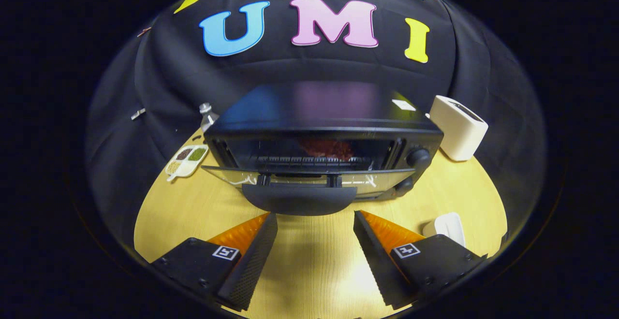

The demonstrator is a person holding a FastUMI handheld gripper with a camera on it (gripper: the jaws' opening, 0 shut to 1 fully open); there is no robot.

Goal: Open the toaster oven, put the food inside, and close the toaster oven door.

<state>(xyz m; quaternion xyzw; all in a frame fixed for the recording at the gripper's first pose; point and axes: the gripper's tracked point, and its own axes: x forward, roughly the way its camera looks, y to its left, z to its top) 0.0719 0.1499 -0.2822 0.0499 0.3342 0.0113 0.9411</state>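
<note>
Glass door (309,178) of toaster oven (319,130) hangs dropped open just ahead of the wide, empty gripper (315,222), reddish food (325,148) inside; stiff hinged door likely lifts best by its handle (299,199).

Single view, mounted on the gripper (315,222), looking forward along its two spread fingers at lower centre. It faces the toaster oven (321,140) head-on from slightly above, at close range, the open door (300,188) just ahead of the fingertips. Tabletop (193,208) spans the lower frame
</note>
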